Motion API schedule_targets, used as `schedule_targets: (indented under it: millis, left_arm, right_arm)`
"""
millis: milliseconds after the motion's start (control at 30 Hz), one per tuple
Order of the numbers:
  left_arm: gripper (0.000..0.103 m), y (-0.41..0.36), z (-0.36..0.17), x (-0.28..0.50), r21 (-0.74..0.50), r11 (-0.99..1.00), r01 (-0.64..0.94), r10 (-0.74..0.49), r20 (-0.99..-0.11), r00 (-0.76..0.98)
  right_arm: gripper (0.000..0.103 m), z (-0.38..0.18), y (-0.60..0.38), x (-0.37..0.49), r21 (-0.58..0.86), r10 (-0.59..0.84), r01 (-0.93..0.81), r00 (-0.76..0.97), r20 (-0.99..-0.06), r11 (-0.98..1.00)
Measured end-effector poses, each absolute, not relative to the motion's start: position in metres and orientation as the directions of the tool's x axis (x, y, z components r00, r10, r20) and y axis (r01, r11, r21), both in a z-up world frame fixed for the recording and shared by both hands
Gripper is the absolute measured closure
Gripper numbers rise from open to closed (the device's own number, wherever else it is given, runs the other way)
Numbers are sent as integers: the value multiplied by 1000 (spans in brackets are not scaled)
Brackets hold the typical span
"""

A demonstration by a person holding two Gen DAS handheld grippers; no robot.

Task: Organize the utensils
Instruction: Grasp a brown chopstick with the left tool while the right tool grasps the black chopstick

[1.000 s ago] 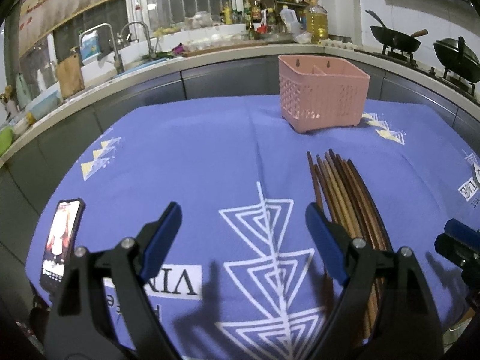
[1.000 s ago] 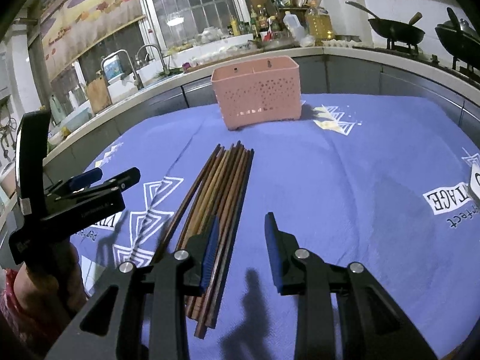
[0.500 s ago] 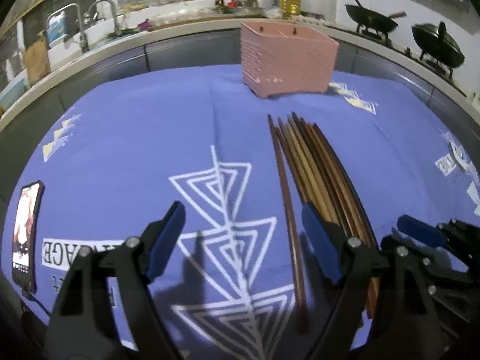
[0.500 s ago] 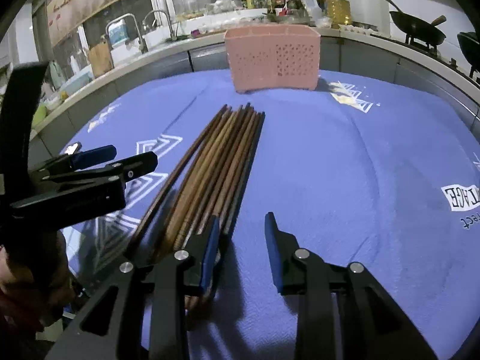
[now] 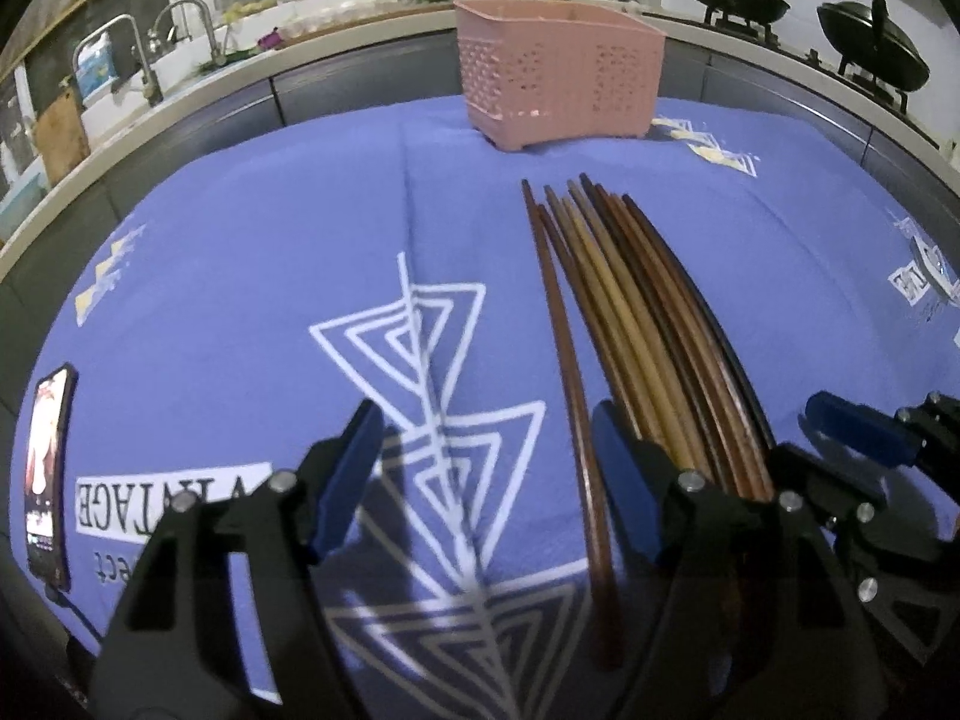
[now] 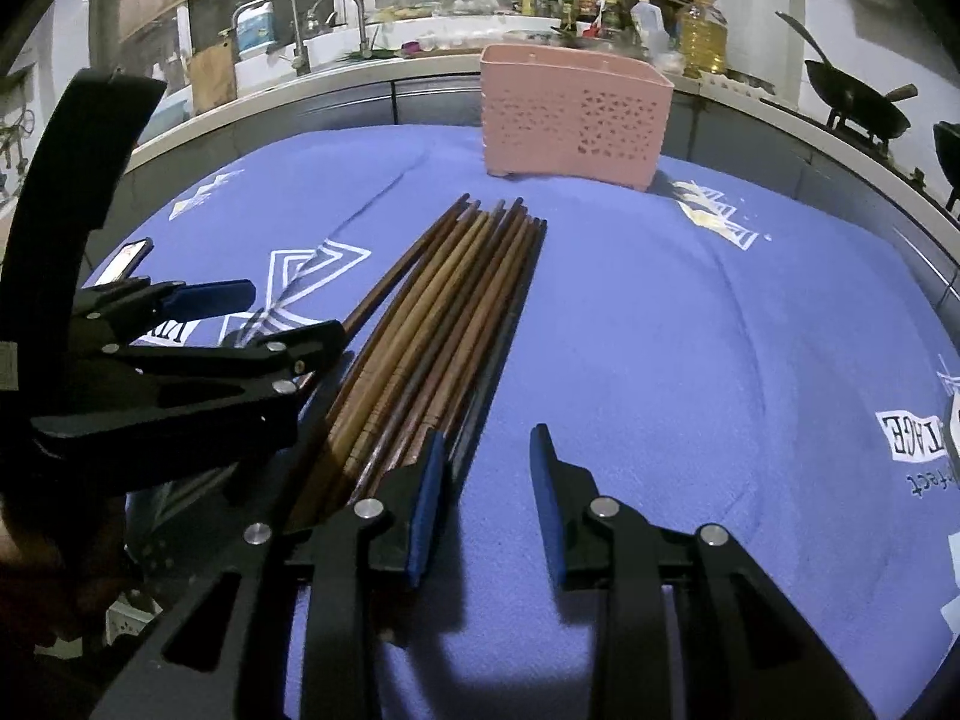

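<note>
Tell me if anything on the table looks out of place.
One dark chopstick lies slightly apart from the chopstick bundle, on its left. A phone with a lit screen sits at the tablecloth's left edge.

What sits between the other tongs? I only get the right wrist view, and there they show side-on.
Observer: The left wrist view shows the left tongs straddling one dark chopstick that lies apart from the bundle, jaws closing.
Visitor: Centred in the gap?
Observer: No, it lies close beside one finger; the other is far off.
Visitor: And that bright thing far left?
Observer: A phone, screen lit, flat at the edge of the cloth.
</note>
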State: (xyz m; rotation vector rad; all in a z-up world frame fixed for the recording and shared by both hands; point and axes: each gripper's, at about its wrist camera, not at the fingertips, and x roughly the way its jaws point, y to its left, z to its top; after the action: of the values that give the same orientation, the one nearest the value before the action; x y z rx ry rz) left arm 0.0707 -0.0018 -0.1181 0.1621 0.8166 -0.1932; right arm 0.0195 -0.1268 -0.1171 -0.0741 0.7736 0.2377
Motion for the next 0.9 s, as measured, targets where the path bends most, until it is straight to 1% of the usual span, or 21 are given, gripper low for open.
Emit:
schedule_targets:
  millis: [100, 300, 333, 367, 400, 433, 467, 533, 567, 600, 667, 800, 900]
  left_arm:
    - [34, -4, -120, 71, 77, 967, 241, -108, -737, 667]
    - [44, -5, -119, 71, 71, 965, 251, -117, -743, 659]
    - [45, -4, -119, 71, 67, 966, 251, -120, -743, 658]
    - [47, -4, -119, 71, 61, 966, 252, -125, -744, 656]
    - [53, -4, -119, 71, 49, 965, 257, -137, -745, 653]
    - [54, -3, -119, 71, 46, 965, 258, -140, -744, 653]
    - [60, -3, -118, 71, 45, 965, 259, -141, -741, 656]
    - [73, -3, -118, 73, 49, 963, 264, -144, -737, 661]
    - [86, -3, -118, 73, 41, 960, 276, -158, -737, 657]
    - [93, -1, -117, 74, 10, 955, 297, -192, -742, 642]
    - [96, -1, -118, 75, 7, 953, 304, -198, -743, 639]
    - [96, 6, -118, 73, -14, 949, 315, -218, -750, 624]
    - [96, 13, -117, 71, -39, 949, 313, -232, -756, 611]
  right_arm:
    - [71, -118, -128, 21, 19, 178, -231, 689, -703, 973]
    - [71, -120, -129, 24, 4, 165, -227, 694, -701, 974]
    - [74, -121, -130, 25, 8, 168, -230, 689, -705, 973]
    - [78, -122, -130, 26, 11, 172, -232, 684, -709, 973]
    - [81, -122, -131, 27, 11, 172, -234, 683, -710, 972]
    - [88, -122, -132, 27, 10, 173, -236, 681, -711, 972]
    - [95, -122, -135, 29, 17, 178, -237, 678, -713, 971]
    - [97, -122, -141, 30, 20, 170, -222, 679, -714, 975]
    - [97, -121, -144, 30, 22, 166, -216, 681, -714, 976]
    - [97, -121, -149, 30, 24, 158, -202, 682, -714, 979]
    - [97, -121, -161, 31, 24, 139, -174, 683, -718, 984]
    - [97, -121, -180, 25, 15, 104, -135, 681, -725, 991]
    - [97, -122, -191, 18, 29, 107, -127, 671, -734, 992]
